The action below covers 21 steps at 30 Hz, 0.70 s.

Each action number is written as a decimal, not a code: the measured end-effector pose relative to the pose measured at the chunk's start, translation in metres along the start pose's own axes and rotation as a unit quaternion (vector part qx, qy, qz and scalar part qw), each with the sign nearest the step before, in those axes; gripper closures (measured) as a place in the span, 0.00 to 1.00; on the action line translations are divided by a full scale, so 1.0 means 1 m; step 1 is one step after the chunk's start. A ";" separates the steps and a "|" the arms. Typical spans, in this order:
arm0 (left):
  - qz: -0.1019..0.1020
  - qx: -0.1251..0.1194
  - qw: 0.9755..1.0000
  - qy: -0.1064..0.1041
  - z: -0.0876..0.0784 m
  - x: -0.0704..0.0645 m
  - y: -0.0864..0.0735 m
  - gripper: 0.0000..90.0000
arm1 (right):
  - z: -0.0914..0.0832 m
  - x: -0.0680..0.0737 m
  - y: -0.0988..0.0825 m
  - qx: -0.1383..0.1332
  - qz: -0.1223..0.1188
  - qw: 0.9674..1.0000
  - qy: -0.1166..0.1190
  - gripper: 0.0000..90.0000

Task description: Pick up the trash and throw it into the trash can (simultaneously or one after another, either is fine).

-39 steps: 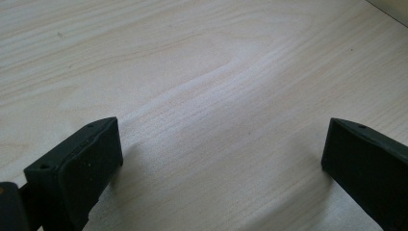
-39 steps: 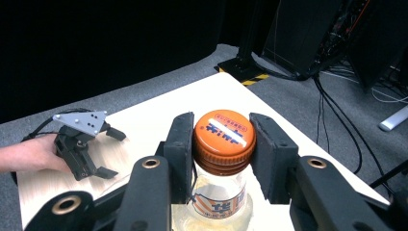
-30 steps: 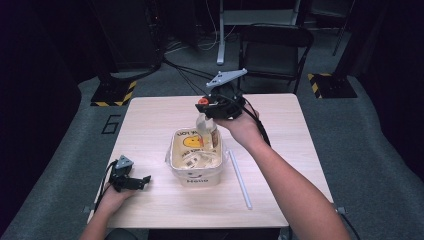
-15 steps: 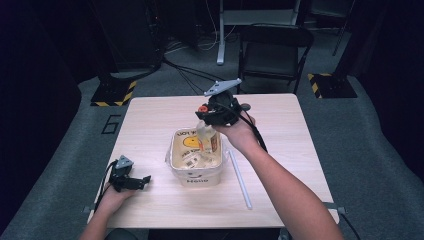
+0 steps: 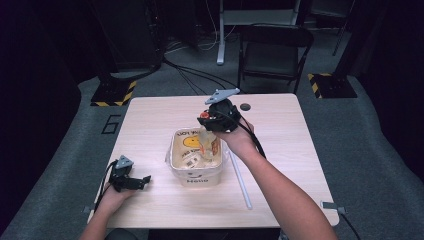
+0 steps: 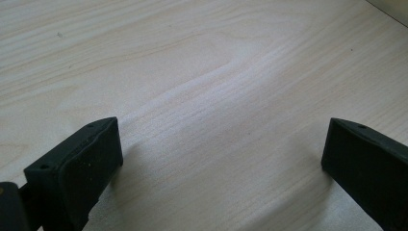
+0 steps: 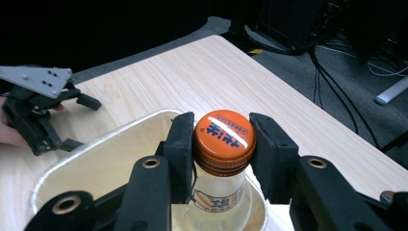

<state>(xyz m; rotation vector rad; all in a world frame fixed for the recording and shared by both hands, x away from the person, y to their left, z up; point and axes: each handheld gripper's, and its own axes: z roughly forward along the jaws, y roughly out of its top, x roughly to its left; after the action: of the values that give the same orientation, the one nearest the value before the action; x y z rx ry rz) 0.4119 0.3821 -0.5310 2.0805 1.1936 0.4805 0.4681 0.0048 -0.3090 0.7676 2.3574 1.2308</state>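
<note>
One bottle (image 7: 222, 192) with an orange cap is being held by the neck in the right tongs (image 7: 223, 144), clamped, and is standing inside the foil tray (image 5: 175, 167) on the surface (image 5: 150, 120). Left tongs (image 6: 221, 159) are resting apart, idle. Placement appears under way; release likely follows once the base is seated.

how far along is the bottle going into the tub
Partway. Done: the right gripper is clamped on the orange-capped bottle, held above the foil tub. In hand: placing it inside. Left: releasing it. The left gripper rests open on the table.
</note>
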 end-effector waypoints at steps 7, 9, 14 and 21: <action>0.000 0.000 1.000 0.000 0.000 0.000 0.000 0.00 | 0.006 -0.002 -0.010 0.002 0.004 1.000 -0.007 0.69; 0.000 0.000 1.000 0.000 0.000 0.000 0.000 0.00 | 0.009 -0.003 -0.014 0.005 0.008 1.000 -0.006 0.69; 0.000 0.000 1.000 0.000 0.000 0.000 0.000 0.00 | 0.016 -0.001 -0.020 0.018 0.011 1.000 -0.004 0.69; 0.000 0.000 1.000 0.000 0.000 0.000 0.000 0.00 | 0.024 0.003 -0.029 0.016 0.012 1.000 -0.009 0.68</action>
<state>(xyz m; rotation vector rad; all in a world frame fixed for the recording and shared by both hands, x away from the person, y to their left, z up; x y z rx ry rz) 0.4119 0.3820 -0.5310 2.0800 1.1934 0.4817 0.4703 0.0079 -0.3463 0.8150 2.3645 1.1935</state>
